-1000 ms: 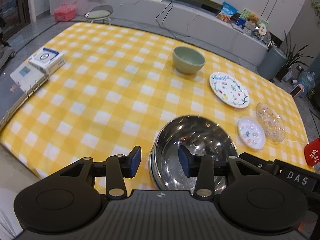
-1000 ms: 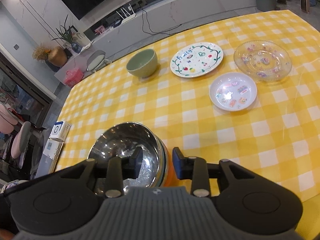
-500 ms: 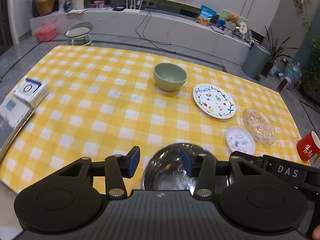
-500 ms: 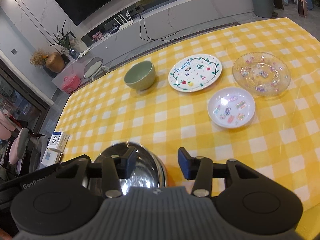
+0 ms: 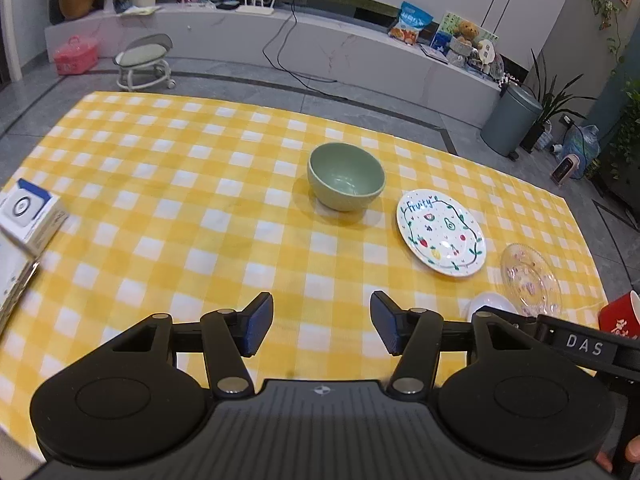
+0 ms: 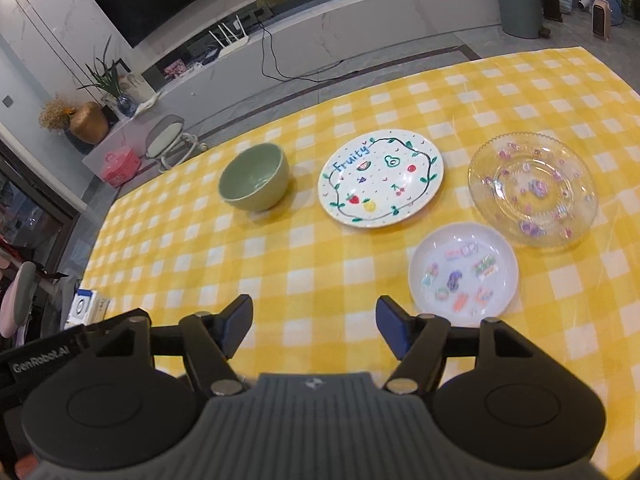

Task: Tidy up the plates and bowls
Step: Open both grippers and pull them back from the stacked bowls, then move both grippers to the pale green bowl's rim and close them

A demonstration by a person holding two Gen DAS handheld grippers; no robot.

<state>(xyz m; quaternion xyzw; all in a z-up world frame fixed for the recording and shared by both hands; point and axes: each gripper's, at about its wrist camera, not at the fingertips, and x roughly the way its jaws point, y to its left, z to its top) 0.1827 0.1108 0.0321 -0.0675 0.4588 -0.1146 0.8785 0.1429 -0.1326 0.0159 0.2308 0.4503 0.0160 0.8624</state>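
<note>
Both sets of tongs are seen spread wide with nothing gripped between them. The left tongs (image 5: 321,322) are held over bare yellow-checked tabletop (image 5: 168,184), and the green bowl (image 5: 345,176) is found well ahead of them, a bit to the right of centre. The fruit-patterned plate (image 5: 441,233) is set just beside the bowl on the right, with the clear glass plate (image 5: 530,278) further right again.

From the right tongs (image 6: 316,326), the small white plate (image 6: 463,274) is seen near the right fingertip, just ahead and off to the side, not touched. The glass plate (image 6: 533,189) lies just behind it, the fruit plate (image 6: 381,181) ahead of centre, the bowl (image 6: 254,181) off to the left.

In the left view the small white plate (image 5: 490,304) is mostly hidden behind the other tool's body, and a red cup (image 5: 622,316) is cut off at the right edge. A white box (image 5: 28,216) is clipped at the left edge. The glass plate's pattern can't really be made out.
</note>
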